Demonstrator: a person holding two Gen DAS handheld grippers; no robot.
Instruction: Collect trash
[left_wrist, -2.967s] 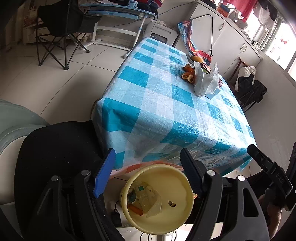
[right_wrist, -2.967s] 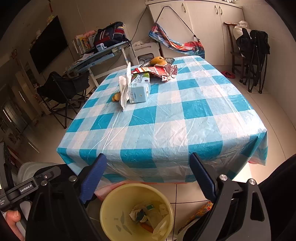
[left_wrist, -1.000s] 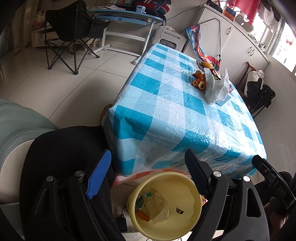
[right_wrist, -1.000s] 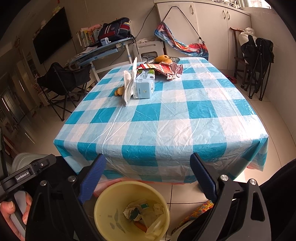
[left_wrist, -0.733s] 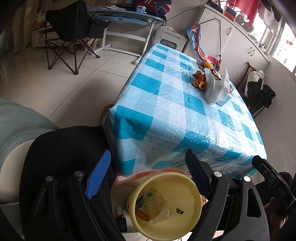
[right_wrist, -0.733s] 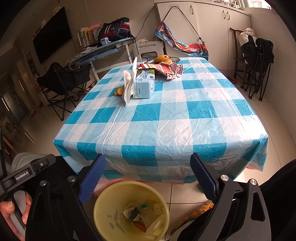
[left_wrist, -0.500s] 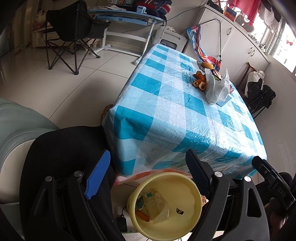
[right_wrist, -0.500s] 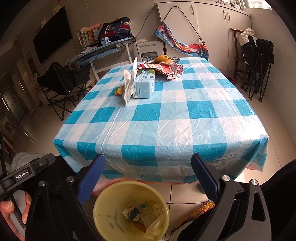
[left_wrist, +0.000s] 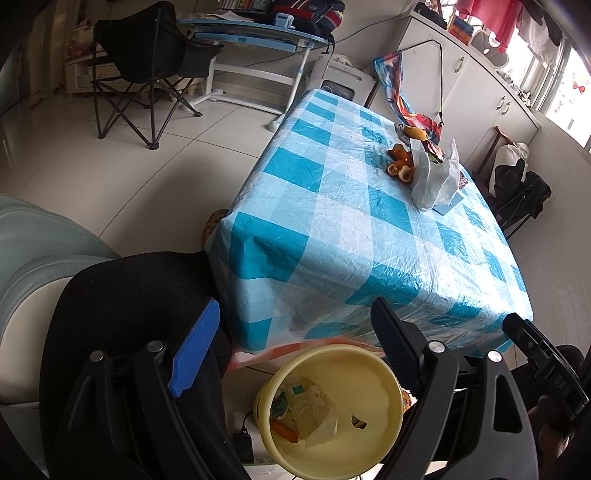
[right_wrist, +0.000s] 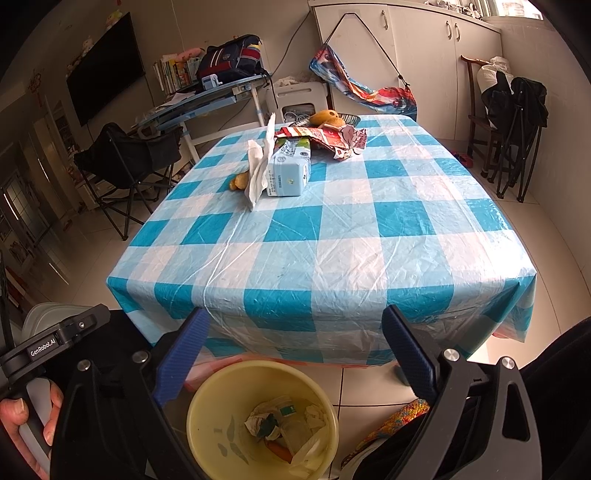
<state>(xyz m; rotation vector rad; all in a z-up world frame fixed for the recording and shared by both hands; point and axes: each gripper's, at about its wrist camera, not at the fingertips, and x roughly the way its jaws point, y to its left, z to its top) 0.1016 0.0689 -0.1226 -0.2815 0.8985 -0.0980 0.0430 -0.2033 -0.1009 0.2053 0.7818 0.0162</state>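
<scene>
Trash waits in two places: some already in the one yellow bin (right_wrist: 262, 417) at bottom centre, below both grippers, left gripper (left_wrist: 291, 347) and right gripper (right_wrist: 295, 350), jaws spread and empty. Next comes a reach to the counter (right_wrist: 332, 240)'s upper centre: one milk carton (right_wrist: 288, 171), one white bag (right_wrist: 258, 170), one red wrapper (right_wrist: 332, 140), some peels.

White tiled floor (left_wrist: 92, 177), black folding chair (left_wrist: 147, 62), white cabinets (right_wrist: 417, 55) behind.

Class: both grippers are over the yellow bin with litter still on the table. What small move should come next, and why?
Probably reach the right gripper forward to the milk carton. Both it and the left gripper are open and empty above the yellow bin, and the carton lies nearest.
</scene>
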